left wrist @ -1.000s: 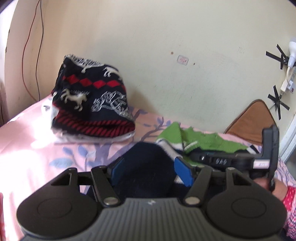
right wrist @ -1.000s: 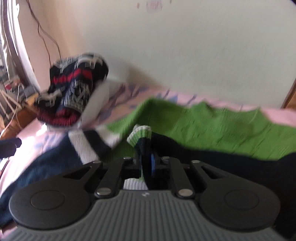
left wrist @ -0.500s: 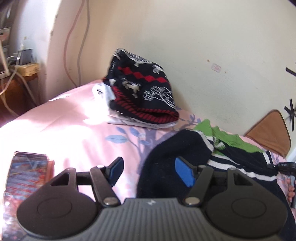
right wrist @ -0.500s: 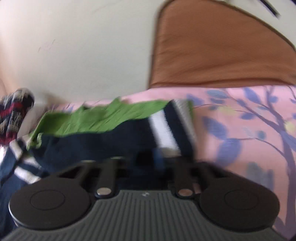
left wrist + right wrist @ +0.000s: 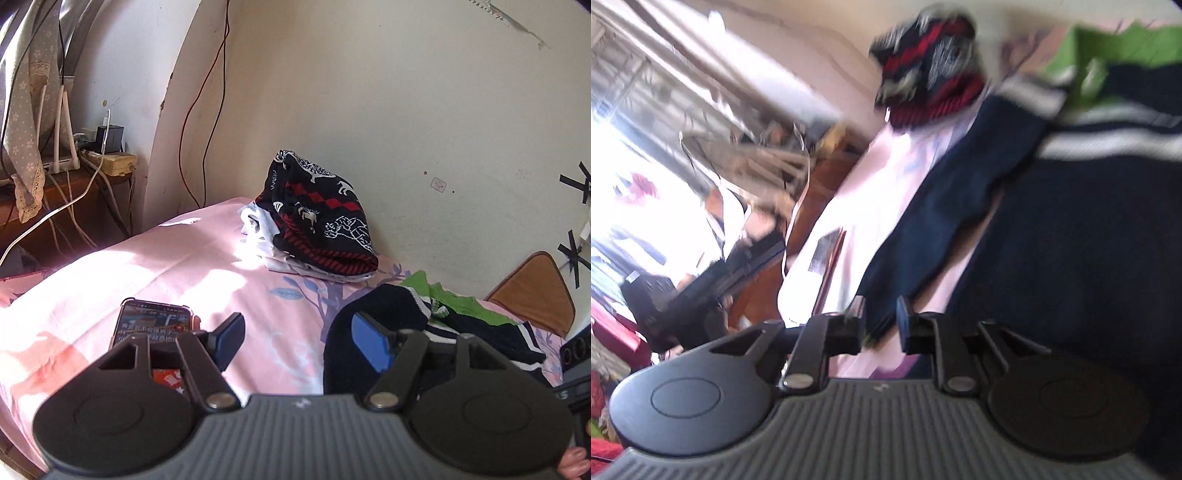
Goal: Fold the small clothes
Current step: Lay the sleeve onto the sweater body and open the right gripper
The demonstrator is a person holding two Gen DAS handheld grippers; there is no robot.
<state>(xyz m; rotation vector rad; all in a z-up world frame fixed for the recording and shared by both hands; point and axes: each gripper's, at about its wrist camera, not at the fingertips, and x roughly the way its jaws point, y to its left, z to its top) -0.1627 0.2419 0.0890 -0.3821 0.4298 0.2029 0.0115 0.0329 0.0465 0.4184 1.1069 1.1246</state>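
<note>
A navy, white-striped and green sweater (image 5: 399,317) lies on the pink floral bedsheet (image 5: 166,266). My left gripper (image 5: 297,341) is open and empty, above the sheet at the sweater's left edge. In the blurred, tilted right wrist view, my right gripper (image 5: 881,319) is partly open with the end of a navy sleeve (image 5: 934,206) between its fingers, not clamped. The sweater body (image 5: 1089,240) fills the right side there.
A folded pile topped by a navy-red patterned knit (image 5: 317,218) sits by the wall, also in the right wrist view (image 5: 927,77). A phone (image 5: 151,325) lies on the sheet at front left. A brown cushion (image 5: 532,291) is at right. A cluttered table with cables (image 5: 74,173) stands at left.
My left gripper has pulled back and left, bringing the phone into view. My right gripper has let go of the sweater, opened partway and swung round to the left over the sleeve.
</note>
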